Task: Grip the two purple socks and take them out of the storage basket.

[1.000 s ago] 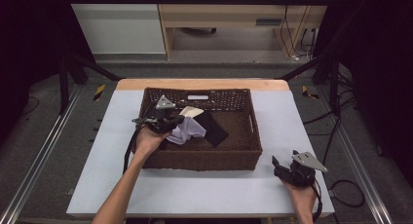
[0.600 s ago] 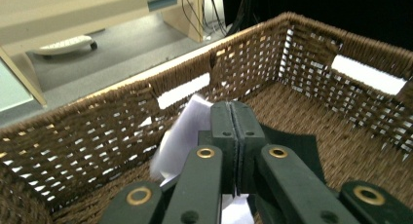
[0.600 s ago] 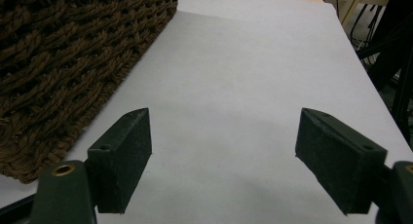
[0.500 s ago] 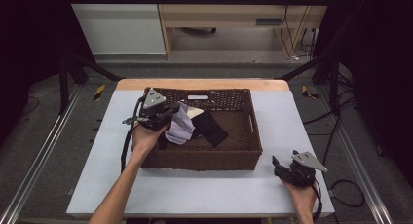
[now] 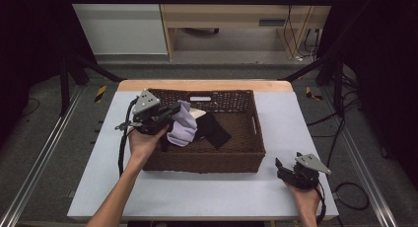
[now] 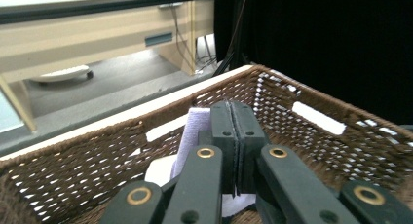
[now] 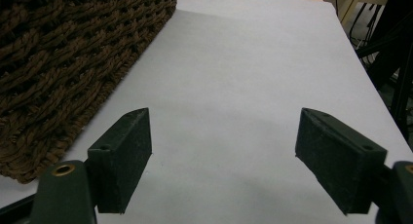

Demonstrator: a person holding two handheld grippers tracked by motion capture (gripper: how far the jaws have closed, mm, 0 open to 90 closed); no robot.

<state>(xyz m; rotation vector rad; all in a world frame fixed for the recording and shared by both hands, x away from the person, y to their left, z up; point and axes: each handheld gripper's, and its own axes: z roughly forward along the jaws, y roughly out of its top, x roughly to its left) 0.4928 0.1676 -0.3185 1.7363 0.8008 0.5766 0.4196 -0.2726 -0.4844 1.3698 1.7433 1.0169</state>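
So the lavender cloth [image 5: 181,129] is hanging from the left gripper [image 5: 170,113], up around rim height at the left end of the wicker basket [image 5: 246,160]. In the left gripper view the jaws are pressing tight together with a strip of that pale purple fabric [image 6: 196,131] pinched beside them and bunching up underneath, so it's definitely gripping the cloth, not just touching it. Most of the fabric is dangling down inside the basket, and I can't tell if the bottom edge is touching the floor of it.

Just right of the cloth, a black garment [image 5: 213,130] is lying flat in the basket, and a cream-coloured piece [image 5: 198,113] is peeking out between the two, toward the far wall.

The right gripper [image 5: 284,169] is sitting idle on the white table [image 5: 207,195], near the basket's near right corner, jaws spread wide with nothing between them, only bare tabletop [image 7: 234,87].

My read: this is an unloading job and it's early. One item is getting lifted but isn't clear of the basket wall, nothing is lying out on the table, and at least two more pieces are waiting inside.
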